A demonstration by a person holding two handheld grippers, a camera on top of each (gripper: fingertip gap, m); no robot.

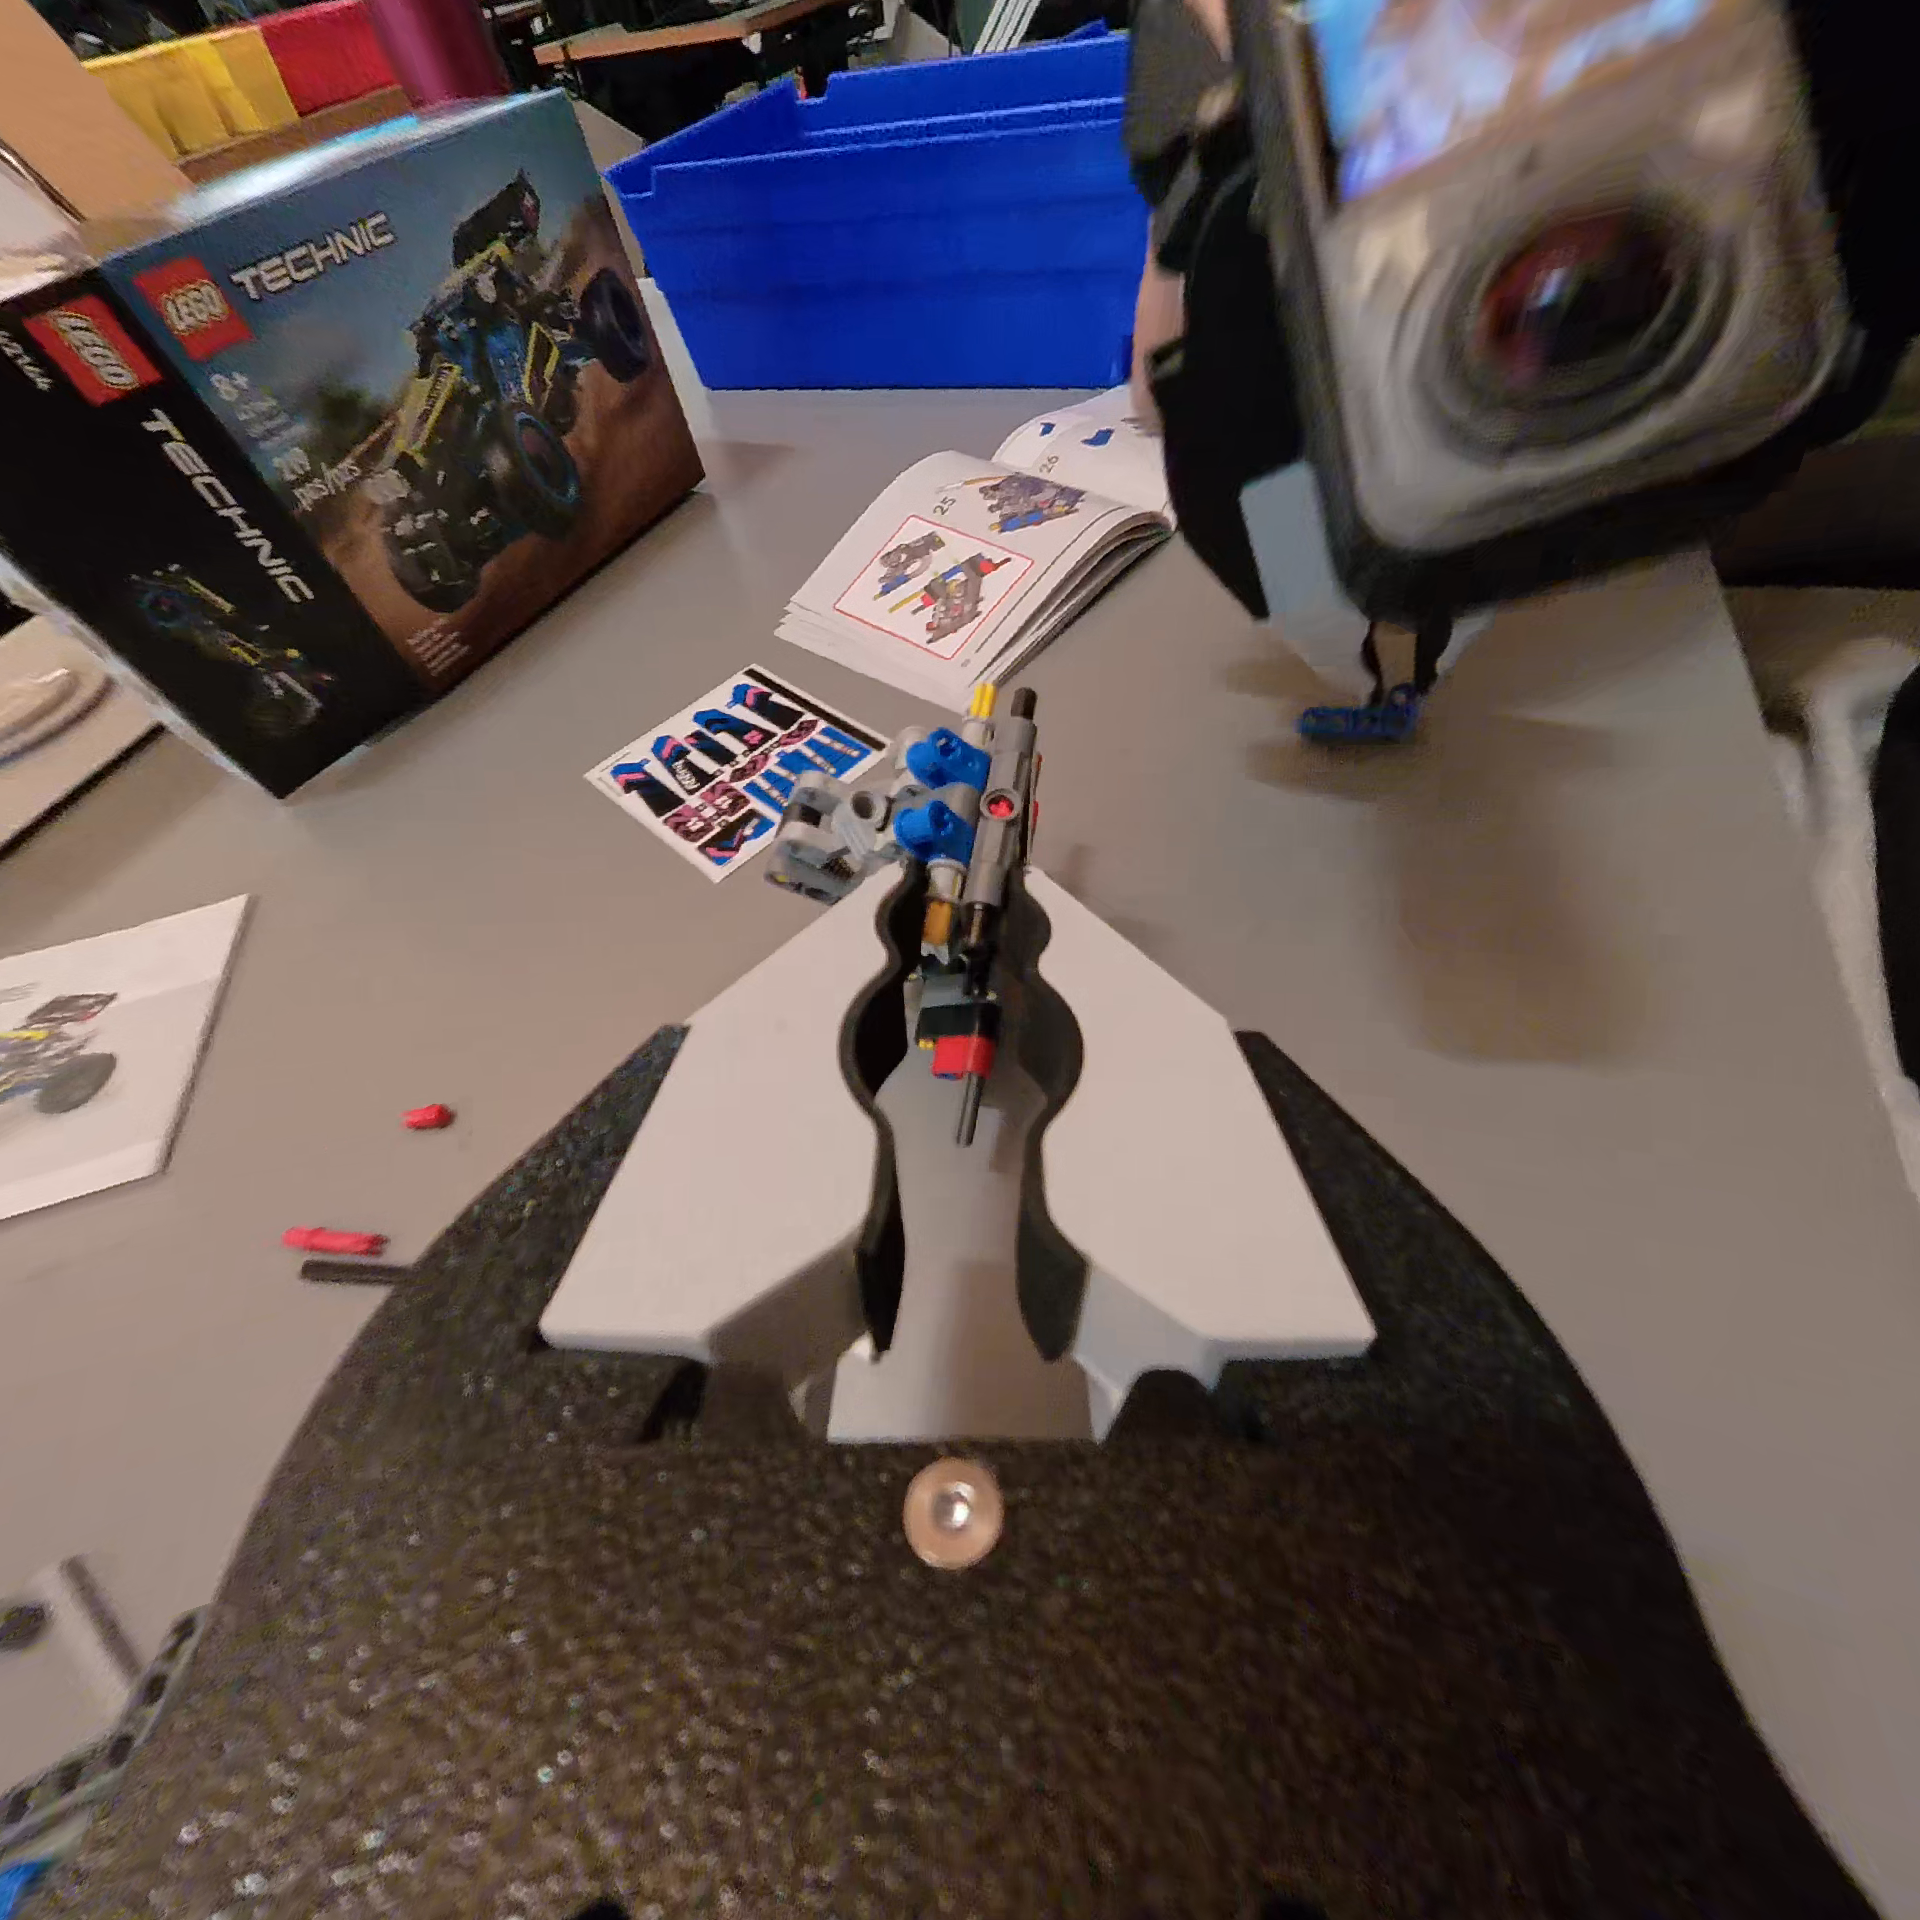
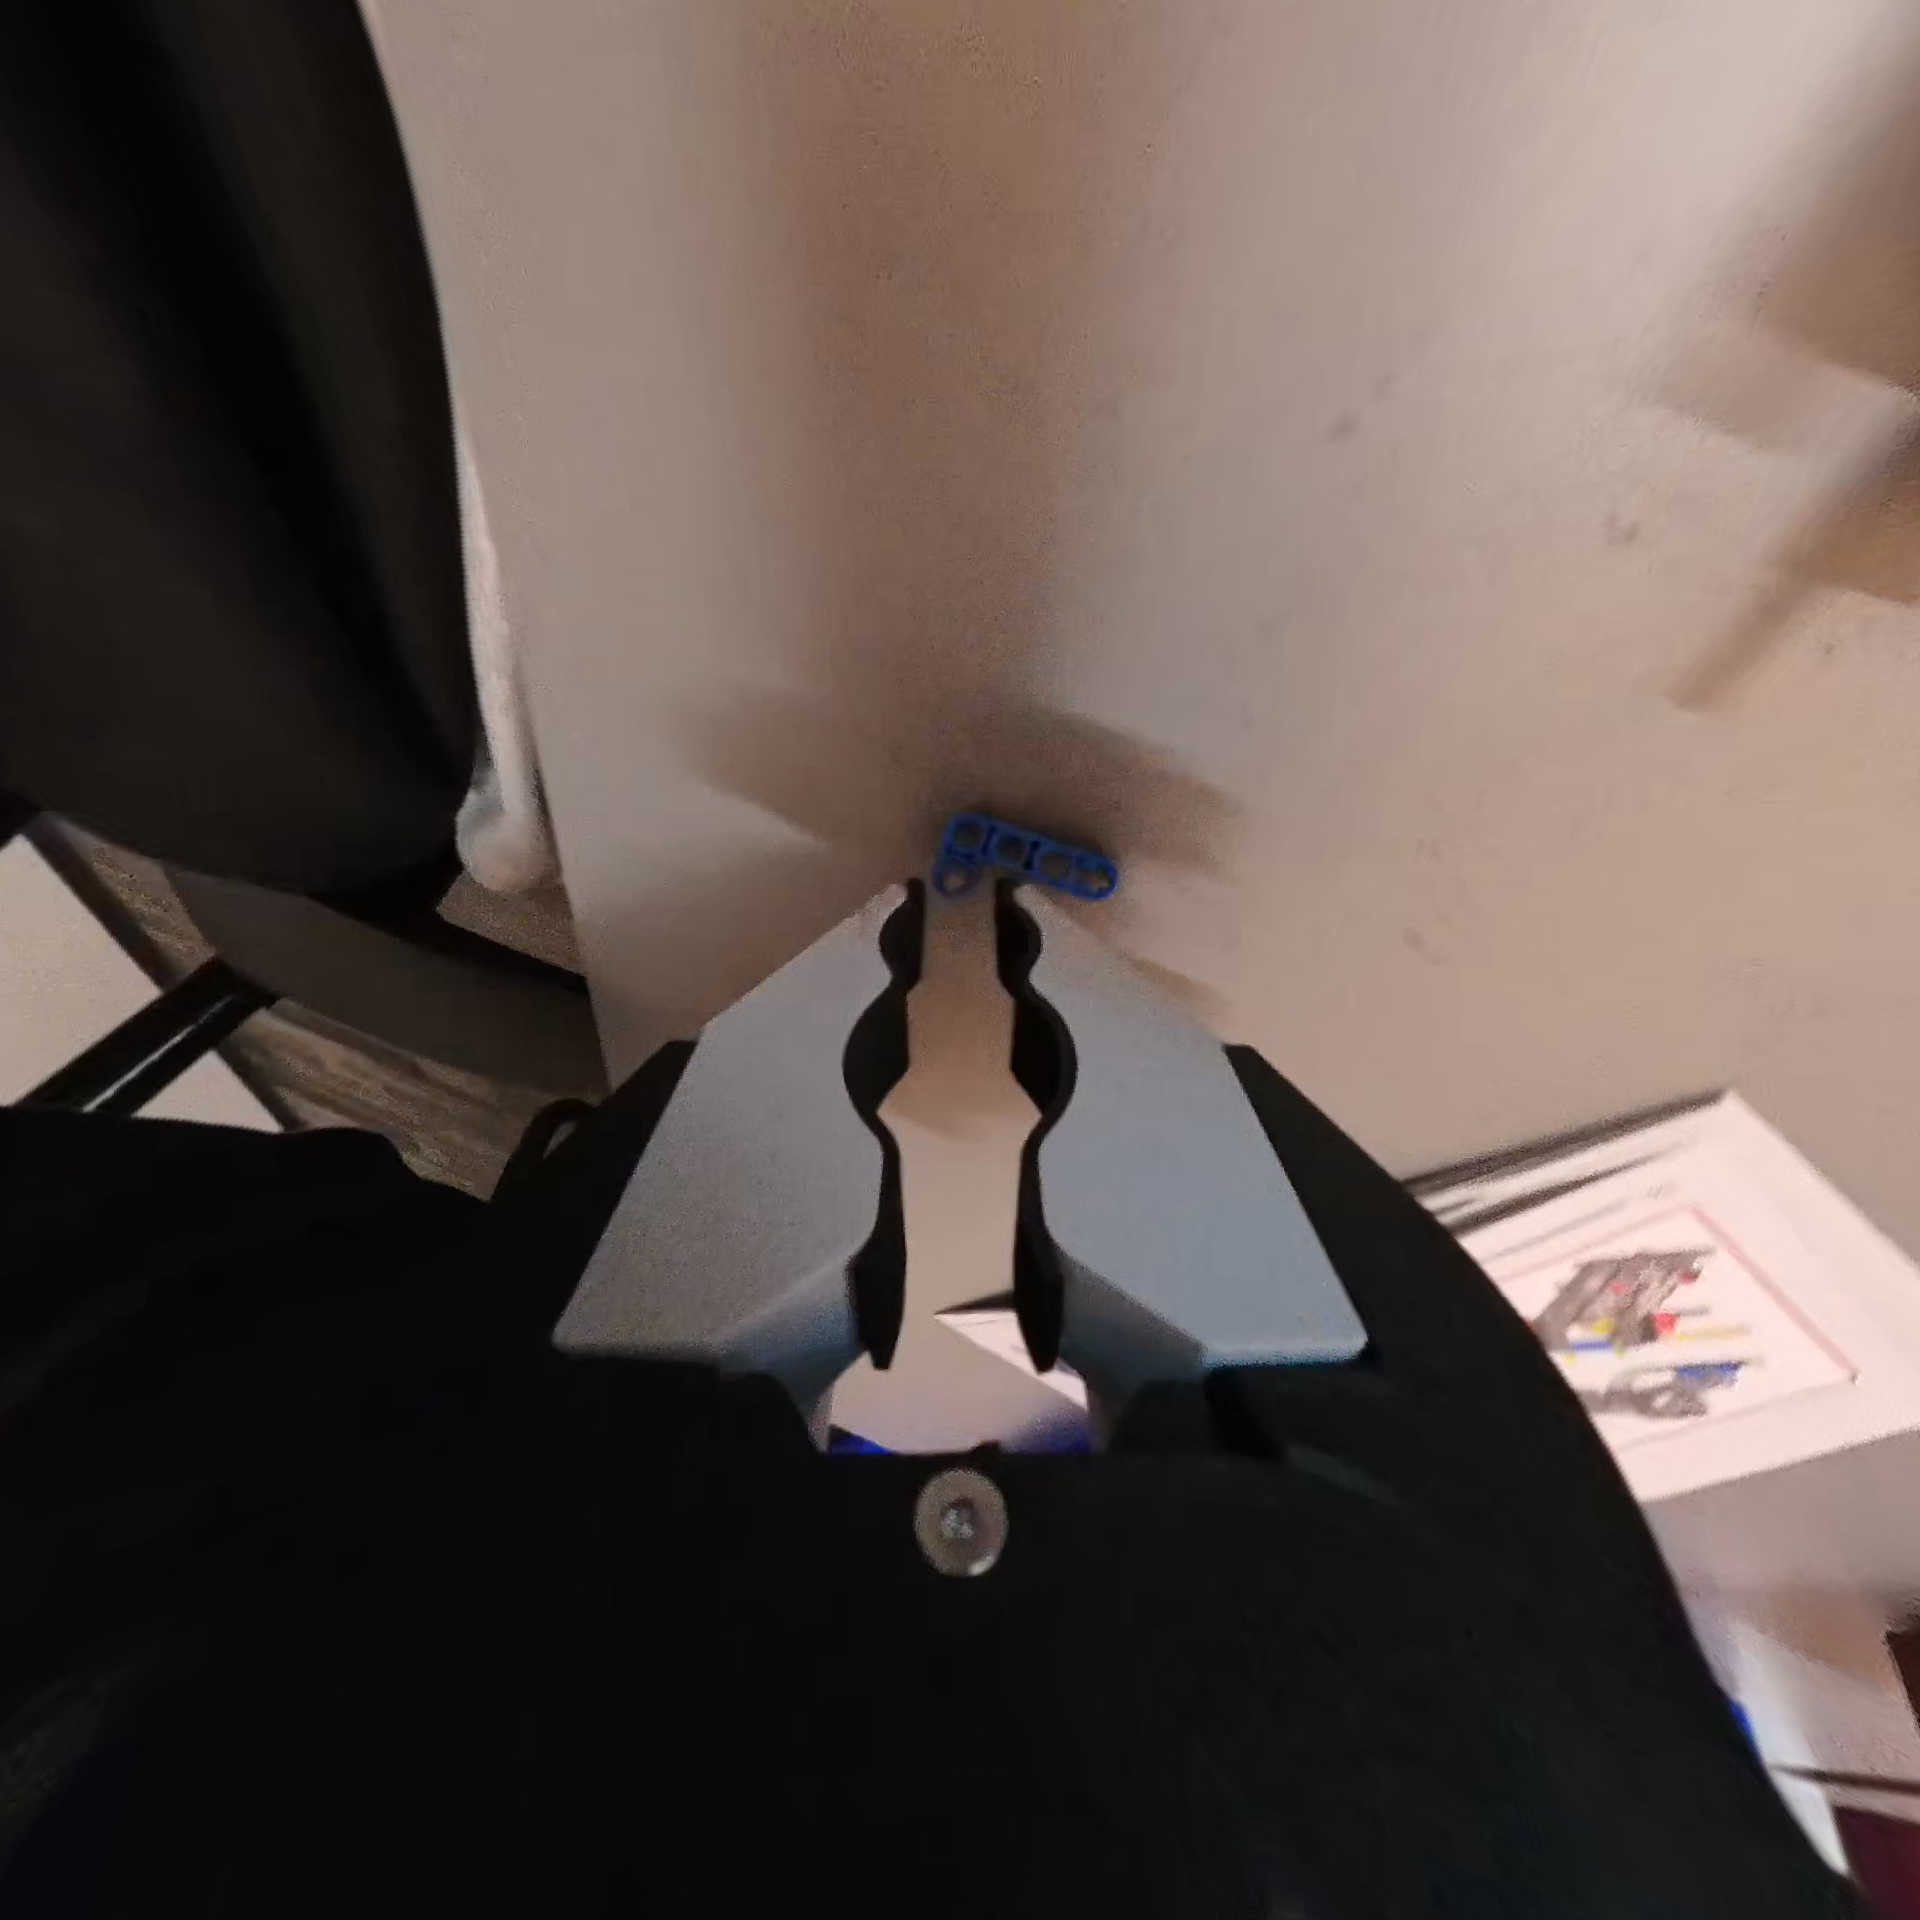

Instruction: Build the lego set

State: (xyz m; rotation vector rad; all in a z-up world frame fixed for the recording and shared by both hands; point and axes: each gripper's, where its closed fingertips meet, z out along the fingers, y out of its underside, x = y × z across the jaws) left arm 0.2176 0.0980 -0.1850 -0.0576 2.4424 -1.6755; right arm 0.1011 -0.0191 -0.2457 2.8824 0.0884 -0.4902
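My left gripper is shut on a small Lego sub-assembly of grey, blue, yellow and red parts with a black axle, held above the grey table. A blue L-shaped beam lies flat on the table; it also shows in the left wrist view. My right gripper points down at it, narrowly open, with the beam's short end just at the gap between the tips. In the left wrist view the right gripper stands at the upper right, its camera body blurred.
The set's box stands at the back left, blue bins behind. An open instruction booklet and a sticker sheet lie mid-table. Two red pins and a black pin lie at the left, near another leaflet.
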